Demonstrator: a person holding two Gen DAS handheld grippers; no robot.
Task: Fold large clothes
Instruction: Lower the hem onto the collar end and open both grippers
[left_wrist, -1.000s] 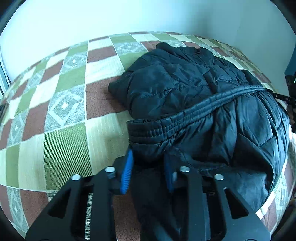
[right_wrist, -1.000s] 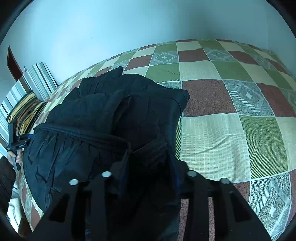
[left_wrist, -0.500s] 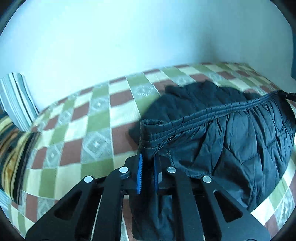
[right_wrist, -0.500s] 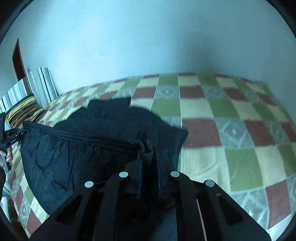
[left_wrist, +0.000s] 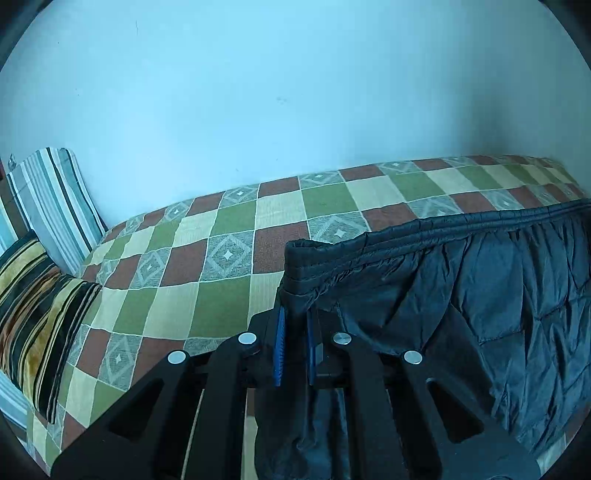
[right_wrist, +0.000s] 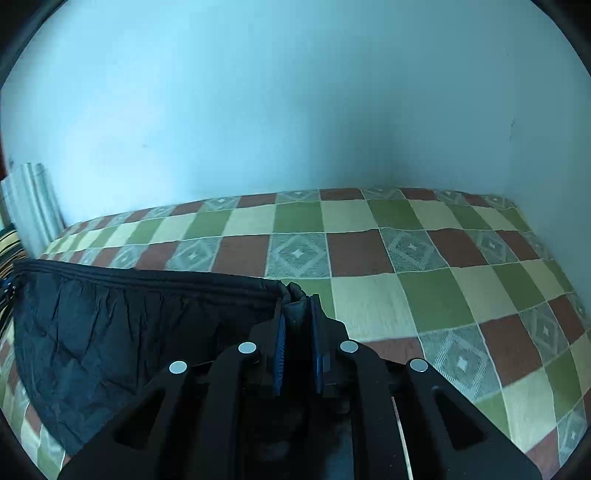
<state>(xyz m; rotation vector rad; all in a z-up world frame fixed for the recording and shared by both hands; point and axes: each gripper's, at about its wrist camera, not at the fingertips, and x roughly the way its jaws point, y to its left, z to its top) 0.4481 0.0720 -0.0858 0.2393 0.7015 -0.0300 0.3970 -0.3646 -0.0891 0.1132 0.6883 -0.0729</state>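
A dark quilted puffer jacket (left_wrist: 480, 288) hangs stretched between my two grippers, lifted above the bed. My left gripper (left_wrist: 295, 317) is shut on one corner of its ribbed hem (left_wrist: 424, 232). My right gripper (right_wrist: 296, 306) is shut on the other corner. In the right wrist view the jacket (right_wrist: 129, 332) hangs down to the left with its hem running taut toward the far gripper. The lower part of the jacket is hidden behind the gripper bodies.
The bed has a checkered green, cream and brown cover (left_wrist: 229, 251) and stands against a pale wall (left_wrist: 295, 92). Striped pillows (left_wrist: 40, 280) lie at the left end; one shows in the right wrist view (right_wrist: 33, 206).
Both grippers closed on the jacket's hem corners and rose, lifting the jacket off the bed cover. The hem is now pulled taut between them.
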